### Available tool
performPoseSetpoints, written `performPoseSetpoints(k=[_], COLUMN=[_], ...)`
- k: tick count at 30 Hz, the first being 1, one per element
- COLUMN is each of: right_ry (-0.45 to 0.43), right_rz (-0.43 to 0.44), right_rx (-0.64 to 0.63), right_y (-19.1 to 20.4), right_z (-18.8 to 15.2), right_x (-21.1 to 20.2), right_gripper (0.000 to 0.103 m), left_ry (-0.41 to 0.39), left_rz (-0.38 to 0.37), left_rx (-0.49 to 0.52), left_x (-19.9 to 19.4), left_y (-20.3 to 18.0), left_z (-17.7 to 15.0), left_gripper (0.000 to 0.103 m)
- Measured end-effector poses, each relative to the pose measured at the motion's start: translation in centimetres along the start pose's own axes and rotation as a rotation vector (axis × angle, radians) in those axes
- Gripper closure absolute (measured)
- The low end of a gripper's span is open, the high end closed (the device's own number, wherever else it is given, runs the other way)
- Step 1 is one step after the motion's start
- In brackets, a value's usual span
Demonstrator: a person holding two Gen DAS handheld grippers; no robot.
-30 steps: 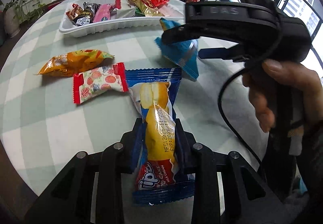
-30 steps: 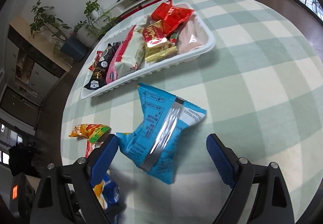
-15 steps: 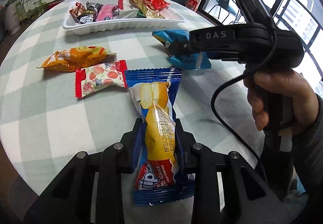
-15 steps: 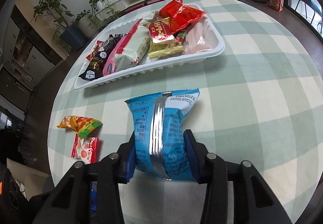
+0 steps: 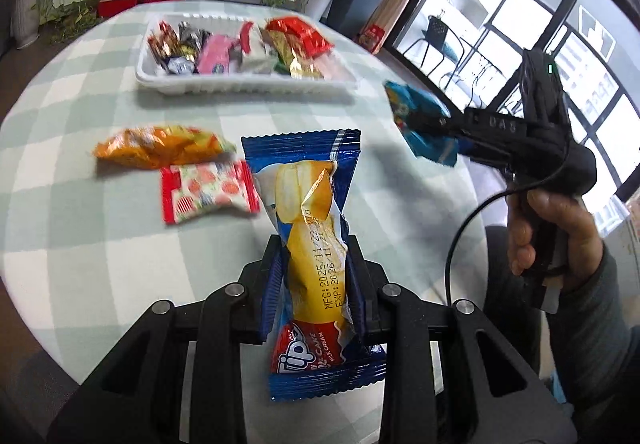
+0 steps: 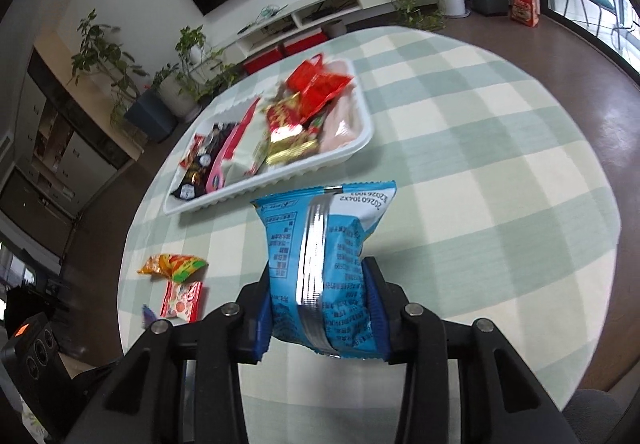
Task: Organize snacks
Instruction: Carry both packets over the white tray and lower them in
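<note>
My left gripper is shut on a blue and yellow cake packet, held above the table. My right gripper is shut on a light blue snack packet, lifted off the table; this packet also shows in the left wrist view, right of the tray. A white tray holding several snacks stands at the far side; it also shows in the right wrist view. An orange packet and a red and white packet lie on the table.
The round table has a green and white checked cloth. Its edge curves close on the left. Plants, a low white shelf and large windows stand beyond the table. The person's hand holds the right gripper.
My right gripper closed on the light blue packet and lifted it off the table. My left gripper, still holding the cake packet, rose and tilted toward the tray.
</note>
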State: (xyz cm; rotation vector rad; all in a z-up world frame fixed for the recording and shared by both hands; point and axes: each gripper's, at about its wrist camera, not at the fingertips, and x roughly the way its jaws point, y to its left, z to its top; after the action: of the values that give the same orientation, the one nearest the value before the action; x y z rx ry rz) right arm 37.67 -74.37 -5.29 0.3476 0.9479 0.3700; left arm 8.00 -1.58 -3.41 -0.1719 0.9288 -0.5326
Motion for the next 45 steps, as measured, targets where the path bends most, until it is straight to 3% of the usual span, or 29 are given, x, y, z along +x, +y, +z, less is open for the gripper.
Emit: performPoseSetpoints(k=[7, 13, 18, 23, 27, 32, 45], right_ry=[-0.116, -0.218, -0.269, -0.197, -0.078, -0.002, 0.044], right_rz=[-0.031, -0.029, 0.003, 0.025, 0.005, 0.001, -0.038], right_rx=[0.052, -0.003, -0.097, -0.158, -0.156, -0.157, -0.183], right_y=[-2.7, -0.8, 3.7, 7.5, 8.3, 8.8, 8.8], right_z=[4.0, 9.0, 13.2, 16.0, 16.7, 15.8, 14.5], right_x=[-3.8, -6.1, -4.9, 1.0, 7.0, 11.8, 15.7], right_gripper=[0.060, 0.061, 0.061, 0.060, 0.060, 0.062, 0.068], left_ry=[-0.109, -0.167, -0.170, -0.103, -0.041, -0.007, 0.042], left_rz=[0.014, 0.051, 0.097, 0.125, 0.135, 0.148, 0.164], left_rx=[-0.012, 0.004, 0.027, 0.025, 0.023, 0.023, 0.042], left_x=[-3.9, -4.4, -2.1, 4.1, 8.7, 12.1, 15.1], left_y=[2.5, 5.0, 6.8, 9.0, 10.4, 11.7, 11.8], left_z=[5.8, 12.7, 19.2, 23.9, 24.6, 24.7, 23.8], left_gripper=[0.076, 0.076, 0.076, 0.076, 0.076, 0.076, 0.076])
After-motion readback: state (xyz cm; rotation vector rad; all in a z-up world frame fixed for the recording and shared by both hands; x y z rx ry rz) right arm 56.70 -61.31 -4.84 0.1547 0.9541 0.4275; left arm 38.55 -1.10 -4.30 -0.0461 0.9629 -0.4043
